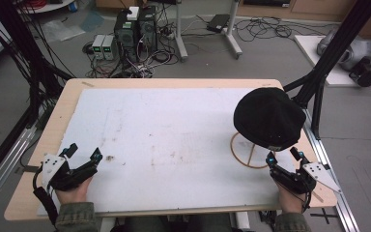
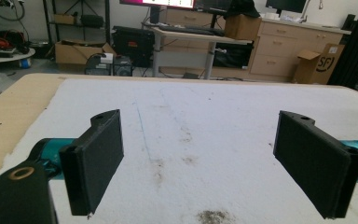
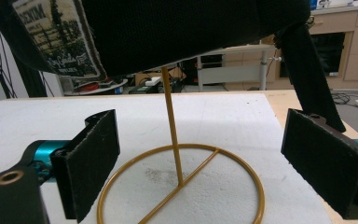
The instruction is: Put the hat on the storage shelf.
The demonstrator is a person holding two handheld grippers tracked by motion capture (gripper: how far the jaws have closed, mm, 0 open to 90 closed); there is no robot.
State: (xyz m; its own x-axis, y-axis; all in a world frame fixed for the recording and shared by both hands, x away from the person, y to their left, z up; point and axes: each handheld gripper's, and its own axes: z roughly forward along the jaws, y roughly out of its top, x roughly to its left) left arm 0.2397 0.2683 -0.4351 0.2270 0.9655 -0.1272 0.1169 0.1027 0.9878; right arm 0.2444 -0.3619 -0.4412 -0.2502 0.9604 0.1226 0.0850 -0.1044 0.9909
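Both grippers rest wide apart at the near edge of the tabletop, holding nothing.

The right gripper [image 1: 283, 158] has its jaws spread wide with nothing between them; just ahead of it stands a gold wire stand [image 3: 181, 186], its ring base flat on the white foam sheet [image 1: 174, 140] and its thin post rising between the jaws' line of sight. A black cap [image 1: 269, 118] sits on top of the stand, above and ahead of this gripper, a woven patch [image 3: 58, 35] on its near side. The left gripper [image 1: 83, 153], well apart to the other side, is equally wide, with only stained foam ahead on the tabletop [image 1: 53, 125].
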